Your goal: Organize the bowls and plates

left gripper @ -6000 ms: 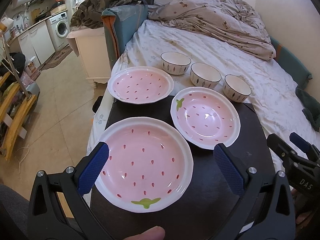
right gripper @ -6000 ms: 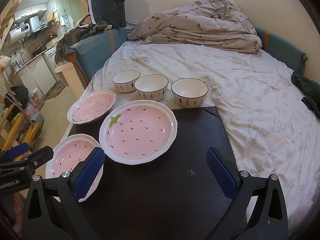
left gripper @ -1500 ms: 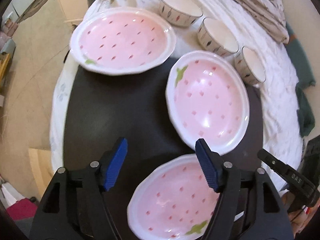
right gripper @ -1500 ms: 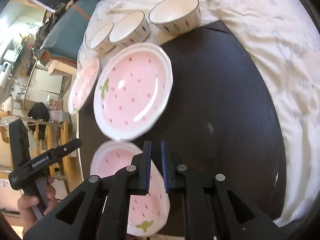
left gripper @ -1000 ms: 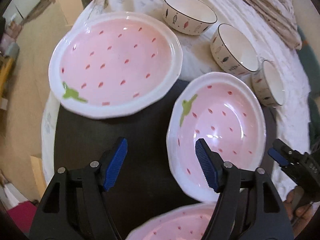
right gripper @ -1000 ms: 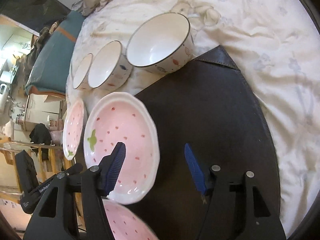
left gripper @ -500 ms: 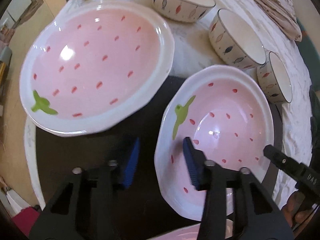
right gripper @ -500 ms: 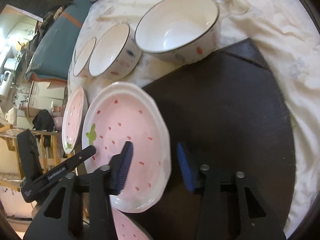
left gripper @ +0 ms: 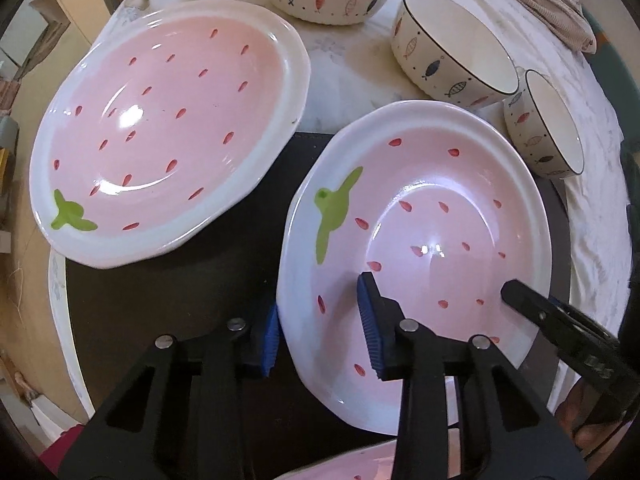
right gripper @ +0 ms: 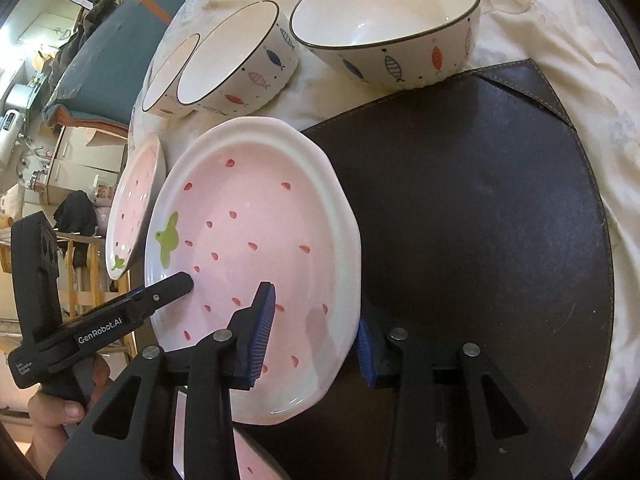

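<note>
Pink plate (left gripper: 420,216) apparently empty, rim straddled by both grippers' closing jaws.

Your clearest lane is the bare dark mat (right gripper: 480,220) right of the middle plate (right gripper: 256,240) (three bowls (right gripper: 384,28) wall off its far edge).

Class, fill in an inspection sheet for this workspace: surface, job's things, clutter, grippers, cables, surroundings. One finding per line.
Surface: dark mat lying on a bedsheet.
Job's things: middle plate on the mat; far plate beside it; near plate at the frame edge; three fish-pattern bowls on the sheet.
Clutter: nothing seen.
Grippers: left gripper and right gripper have just been closing, each straddling the middle plate's rim on opposite sides.
Cables: nothing seen.
Surroundings: rumpled blanket, cabinets.
</note>
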A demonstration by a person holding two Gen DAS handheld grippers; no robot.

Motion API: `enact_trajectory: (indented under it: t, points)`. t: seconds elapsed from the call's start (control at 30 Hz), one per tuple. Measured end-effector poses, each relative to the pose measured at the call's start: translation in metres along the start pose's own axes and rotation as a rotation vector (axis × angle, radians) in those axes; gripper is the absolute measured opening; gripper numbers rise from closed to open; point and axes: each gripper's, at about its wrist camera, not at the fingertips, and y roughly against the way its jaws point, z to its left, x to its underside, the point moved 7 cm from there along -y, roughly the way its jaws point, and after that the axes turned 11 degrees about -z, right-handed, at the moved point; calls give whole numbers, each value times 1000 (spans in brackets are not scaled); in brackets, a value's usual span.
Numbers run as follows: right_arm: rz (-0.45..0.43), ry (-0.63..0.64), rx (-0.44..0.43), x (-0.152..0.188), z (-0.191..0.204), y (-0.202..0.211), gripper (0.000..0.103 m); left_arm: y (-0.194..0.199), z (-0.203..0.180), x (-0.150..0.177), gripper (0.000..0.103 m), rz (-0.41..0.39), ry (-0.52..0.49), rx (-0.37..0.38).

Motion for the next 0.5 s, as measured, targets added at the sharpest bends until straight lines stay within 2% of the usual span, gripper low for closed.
enact_trajectory:
  t: [0.03, 0.1, 0.23, 0.33, 0.5]
  points:
    - [-10, 27, 22, 0, 0, 2, 30, 1, -3, 0, 29, -1, -8, -6]
    - [-45, 96, 94, -1, 0, 3, 23, 11, -8, -3, 24, -25, -23, -6]
    - [-65, 46, 59, -6, -5, 14, 21, 29, -18, -13, 22, -71, -53, 10]
    - [-101, 47, 30, -12, -1, 28, 21, 33, -21, -11, 22, -69, -34, 32]
    - [-114, 44, 40, -9, 0, 35, 21, 39, -20, -7, 22, -69, -49, 38]
